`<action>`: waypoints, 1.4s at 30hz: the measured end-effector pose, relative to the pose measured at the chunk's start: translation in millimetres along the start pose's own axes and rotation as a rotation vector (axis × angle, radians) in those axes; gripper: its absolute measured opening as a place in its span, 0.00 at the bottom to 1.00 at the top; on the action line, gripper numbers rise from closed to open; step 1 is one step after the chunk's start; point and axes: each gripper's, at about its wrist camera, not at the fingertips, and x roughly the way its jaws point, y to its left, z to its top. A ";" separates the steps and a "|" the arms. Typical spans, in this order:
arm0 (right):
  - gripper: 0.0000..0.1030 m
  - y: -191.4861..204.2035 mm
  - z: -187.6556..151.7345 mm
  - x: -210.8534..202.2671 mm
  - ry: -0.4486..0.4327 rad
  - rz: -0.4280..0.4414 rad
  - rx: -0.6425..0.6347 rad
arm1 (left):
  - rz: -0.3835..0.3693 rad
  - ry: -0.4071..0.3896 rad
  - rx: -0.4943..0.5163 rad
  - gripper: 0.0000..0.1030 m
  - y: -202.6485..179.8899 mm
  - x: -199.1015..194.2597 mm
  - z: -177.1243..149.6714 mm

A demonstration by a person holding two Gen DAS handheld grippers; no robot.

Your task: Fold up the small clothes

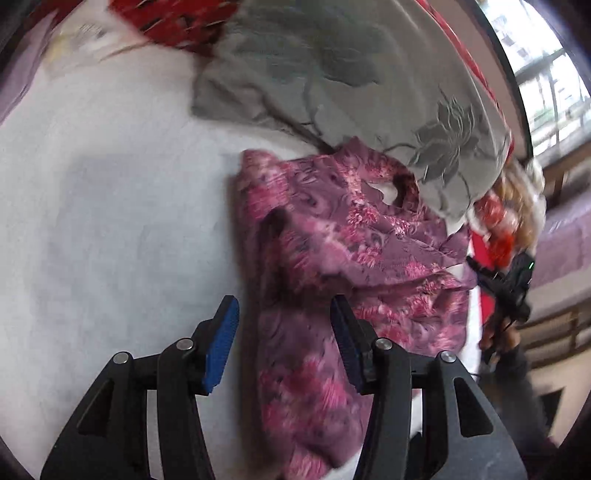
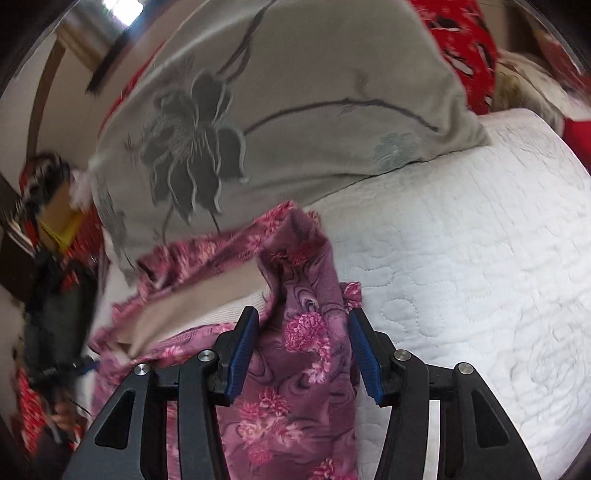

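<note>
Left wrist view takes in the widest spread: a white quilted bed (image 1: 110,221) fills most of it, with a grey pillow (image 1: 351,74) bearing a dark flower print lying across its far side and red patterned bedding (image 1: 177,22) beyond that. Against the pillow's near edge lies the purple-pink floral garment (image 1: 332,258), bunched and creased on the bed, not yet in any tidy shape.

By my reading the folding is at an early stage (no flat, squared layer shows anywhere), so smoothing out and all the folds look left to do.

Over the garment's near part hangs the left hand-held gripper (image 1: 284,343), its blue-padded fingers spread apart with nothing pinched. The right hand-held gripper (image 2: 301,354) also has its fingers spread, with a ridge of the floral cloth standing between them; I cannot see either pad pressing on it.

Only the left wrist view shows the other device from outside, at the bed's right edge by a bright window (image 1: 546,92). Only the right wrist view shows the garment's pale inner side (image 2: 199,299) turned up (so the cloth is partly opened or flipped) and the bed's stitched pattern in sharp detail.
</note>
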 end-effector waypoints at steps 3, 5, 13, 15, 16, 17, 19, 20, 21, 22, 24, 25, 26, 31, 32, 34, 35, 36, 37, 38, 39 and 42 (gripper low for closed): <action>0.51 4.3 5.6 9.6 -0.020 0.004 0.017 | 0.073 -0.034 0.013 0.48 -15.0 12.7 21.8; 0.51 8.9 14.0 16.2 -0.031 0.002 0.037 | 0.087 -0.077 -0.073 0.48 -14.9 14.2 43.7; 0.51 -13.1 31.5 4.4 -0.114 0.062 0.189 | -0.065 -0.120 -0.344 0.48 31.9 -0.2 62.7; 0.52 -16.8 30.4 1.3 -0.101 0.069 0.167 | -0.061 -0.084 -0.302 0.48 32.5 3.5 53.2; 0.52 -17.8 29.5 0.9 -0.091 0.072 0.155 | -0.064 -0.068 -0.286 0.48 31.6 6.2 48.8; 0.52 -18.2 28.2 1.4 -0.081 0.070 0.143 | -0.069 -0.049 -0.267 0.48 30.1 10.1 43.9; 0.52 -19.0 25.7 4.1 -0.061 0.059 0.126 | -0.066 -0.021 -0.230 0.48 20.3 17.3 39.3; 0.52 -17.3 24.9 8.6 -0.051 0.057 0.121 | -0.061 -0.004 -0.207 0.48 15.1 21.9 37.7; 0.52 -15.4 24.5 12.1 -0.046 0.054 0.116 | -0.056 0.006 -0.189 0.48 9.6 24.5 37.2; 0.52 -12.6 24.6 15.4 -0.043 0.053 0.109 | -0.047 0.013 -0.167 0.48 3.3 27.0 37.5; 0.52 -4.4 27.0 23.0 -0.039 0.054 0.087 | -0.013 0.022 -0.111 0.49 -10.4 32.2 37.8; 0.52 -0.8 28.3 26.6 -0.036 0.051 0.078 | 0.011 0.025 -0.084 0.49 -16.3 34.6 37.6; 0.52 3.4 29.8 30.5 -0.035 0.043 0.068 | 0.048 0.027 -0.054 0.49 -22.6 37.3 37.1; 0.08 22.1 33.4 40.8 -0.023 0.044 0.010 | 0.136 0.013 0.043 0.04 -38.2 36.8 27.5; 0.06 26.4 32.5 38.9 -0.023 0.045 -0.014 | 0.138 -0.011 0.039 0.04 -38.7 32.0 25.3; 0.05 31.2 31.3 32.1 -0.037 0.054 -0.038 | 0.111 -0.063 0.018 0.04 -36.4 17.2 23.3; 0.05 32.7 31.7 25.6 -0.055 0.065 -0.036 | 0.077 -0.105 -0.008 0.04 -34.2 5.2 23.4; 0.04 31.6 33.9 12.4 -0.096 0.104 -0.011 | 0.050 -0.132 -0.030 0.04 -31.3 -3.3 24.2; 0.04 30.3 35.6 4.2 -0.124 0.126 0.006 | 0.028 -0.161 -0.060 0.04 -27.4 -12.1 26.0; 0.04 27.9 39.2 -6.9 -0.166 0.154 0.033 | 0.025 -0.192 -0.093 0.04 -23.9 -18.9 28.9; 0.04 23.8 43.8 -17.3 -0.207 0.181 0.067 | 0.038 -0.209 -0.111 0.03 -21.6 -21.4 31.3; 0.04 13.2 56.2 -23.6 -0.249 0.191 0.139 | 0.083 -0.243 -0.181 0.02 -8.1 -15.5 38.6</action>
